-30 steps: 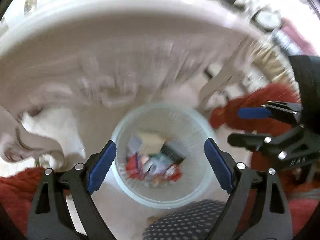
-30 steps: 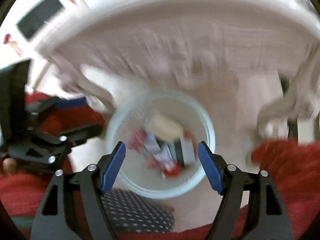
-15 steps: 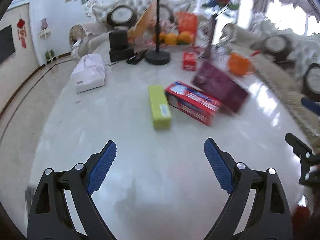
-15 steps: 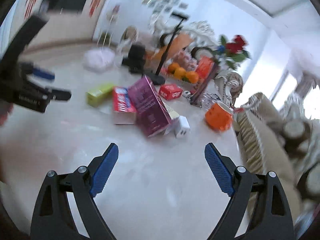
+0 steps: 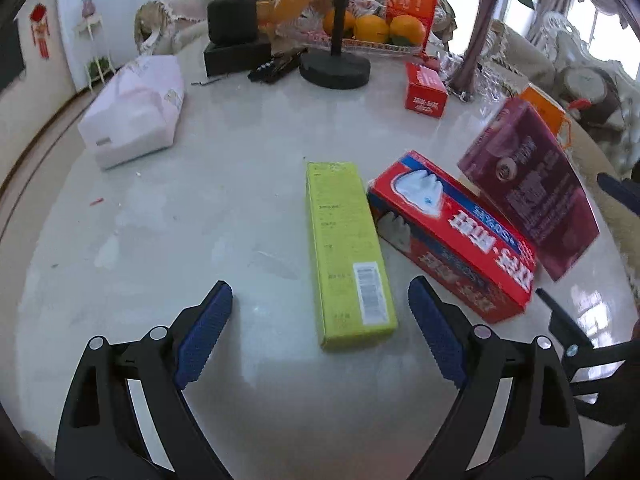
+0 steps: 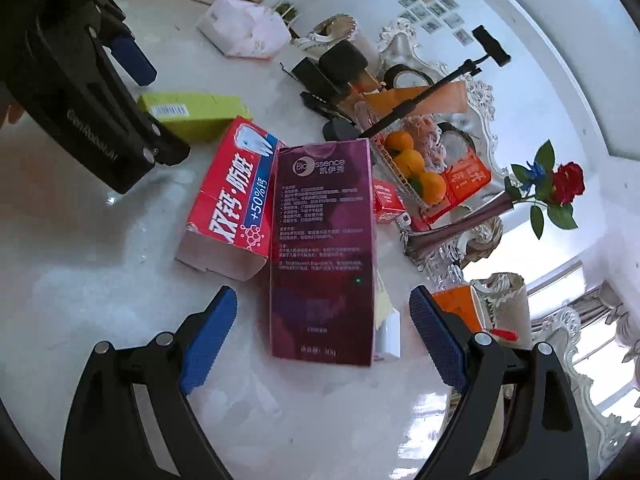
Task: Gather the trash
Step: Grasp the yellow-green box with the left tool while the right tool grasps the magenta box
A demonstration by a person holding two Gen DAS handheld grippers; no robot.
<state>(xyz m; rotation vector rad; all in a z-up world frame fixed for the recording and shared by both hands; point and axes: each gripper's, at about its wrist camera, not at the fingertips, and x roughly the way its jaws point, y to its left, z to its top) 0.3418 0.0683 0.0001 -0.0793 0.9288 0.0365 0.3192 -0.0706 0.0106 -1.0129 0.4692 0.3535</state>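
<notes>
A yellow-green box [image 5: 348,252] lies flat on the white marble table [image 5: 180,220], just ahead of my open, empty left gripper [image 5: 320,336]. Right of it lie a red toothpaste box [image 5: 452,232] and a purple box [image 5: 528,192]. In the right wrist view my open, empty right gripper [image 6: 322,340] faces the purple box [image 6: 324,252], with the red toothpaste box [image 6: 232,200] and the yellow-green box [image 6: 192,114] to its left. The left gripper [image 6: 120,92] shows there at upper left.
A white tissue pack [image 5: 136,112], a small red box [image 5: 426,90], a black stand base [image 5: 334,68], a fruit tray with oranges [image 5: 372,28], black boxes [image 5: 234,40], a vase [image 5: 476,44] and an orange cup [image 6: 460,308] stand further back.
Both grippers swung up from the trash basket on the floor to the table, then moved closer to the boxes. Both stay open and empty.
</notes>
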